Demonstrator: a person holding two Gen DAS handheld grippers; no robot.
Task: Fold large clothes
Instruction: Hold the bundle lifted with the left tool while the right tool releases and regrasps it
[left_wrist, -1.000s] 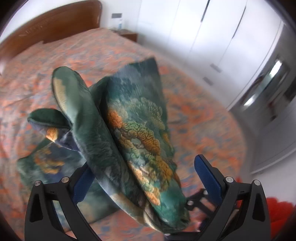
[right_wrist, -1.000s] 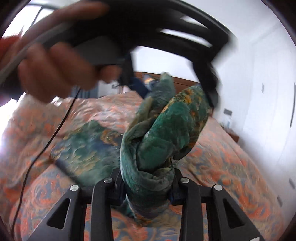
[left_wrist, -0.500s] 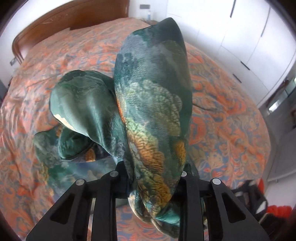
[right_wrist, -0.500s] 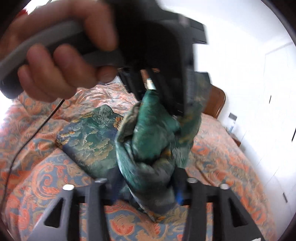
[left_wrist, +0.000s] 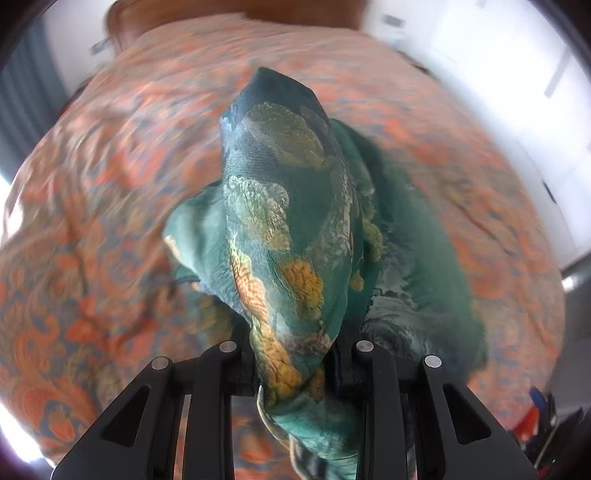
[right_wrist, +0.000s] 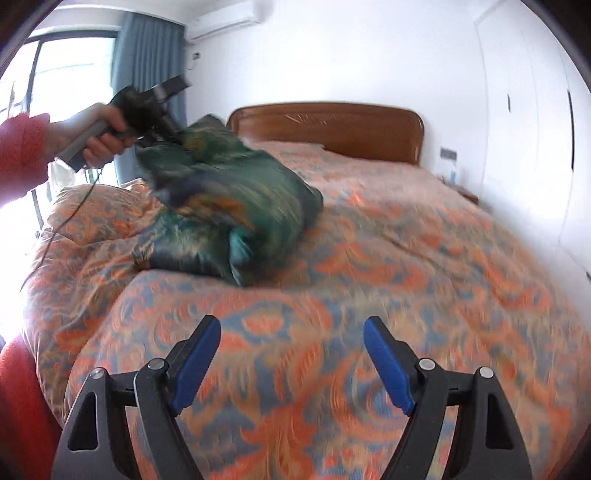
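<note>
Garment (right_wrist: 225, 206), half bundled, lies on the bed (right_wrist: 406, 258) at 10 o'clock; our left claw (left_wrist: 293, 363) pinches one end, right claw (right_wrist: 291, 354) gapes empty. Folding remains unfinished.

Home bedroom, double bed with orange paisley bedspread (right_wrist: 388, 236), wooden headboard (right_wrist: 328, 127), blue curtain (right_wrist: 147, 66), wall air conditioner (right_wrist: 225, 22), white wardrobe doors (right_wrist: 524, 122)

Glossy satin-like garment (left_wrist: 291, 229), polished wooden headboard (right_wrist: 332, 127)

Orange-patterned bed (right_wrist: 406, 258), wooden headboard (right_wrist: 325, 125), white walls, blue curtain (right_wrist: 144, 66) beside bright window (right_wrist: 55, 74).
</note>
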